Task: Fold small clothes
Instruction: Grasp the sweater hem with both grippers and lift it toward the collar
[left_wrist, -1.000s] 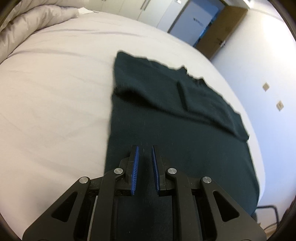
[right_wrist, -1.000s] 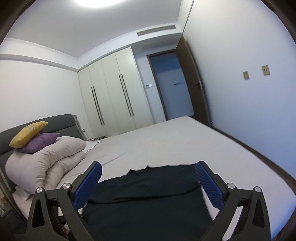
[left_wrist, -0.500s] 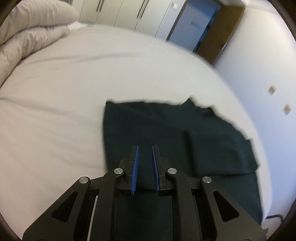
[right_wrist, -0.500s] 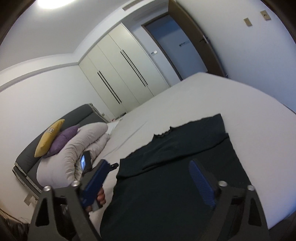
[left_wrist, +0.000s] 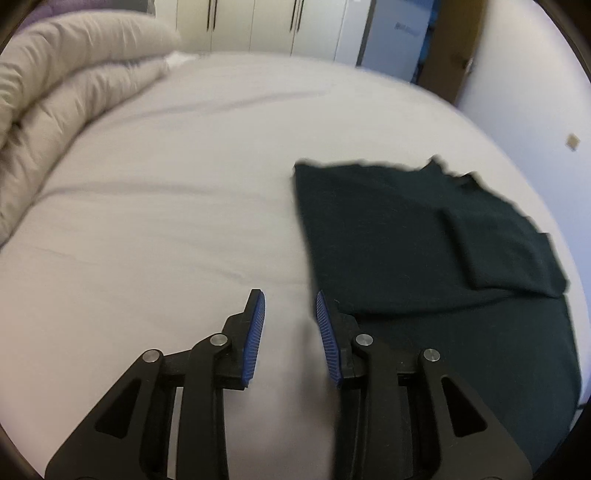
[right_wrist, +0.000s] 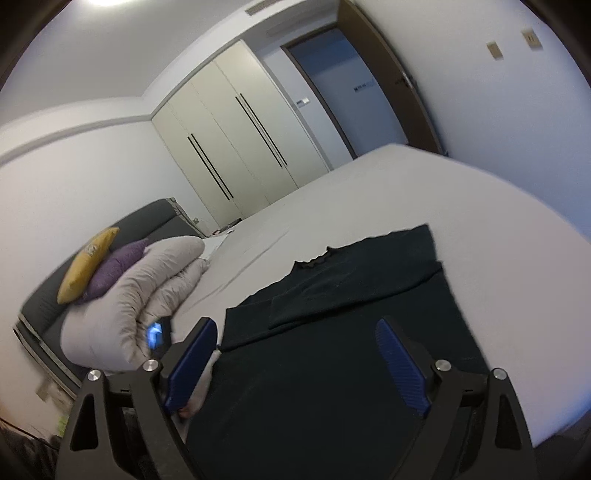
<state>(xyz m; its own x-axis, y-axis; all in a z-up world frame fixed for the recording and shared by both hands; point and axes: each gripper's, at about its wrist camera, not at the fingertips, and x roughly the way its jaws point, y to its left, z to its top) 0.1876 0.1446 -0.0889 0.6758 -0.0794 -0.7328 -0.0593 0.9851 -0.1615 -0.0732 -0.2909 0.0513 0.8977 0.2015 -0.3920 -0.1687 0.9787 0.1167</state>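
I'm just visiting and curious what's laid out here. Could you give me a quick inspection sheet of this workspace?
Surface: bed, pale sheet, a few creases.
Job's things: dark garment lying flat, sleeves folded in.
Clutter: rolled duvet; yellow pillow and purple pillow on top.
Grippers: left gripper just opened, nothing between the jaws; right gripper wide open above the garment.
Cables: nothing seen.
Surroundings: wardrobe, open door, wall switches.

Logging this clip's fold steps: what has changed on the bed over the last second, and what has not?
The left gripper has let go of the dark garment: its jaws, shut over the cloth before, have just been opening and now stand over bare sheet beside the garment's left edge. The right gripper tilted down toward the garment, jaws wide, holding nothing. The garment, sleeves folded in, the duvet and the bed are unchanged.
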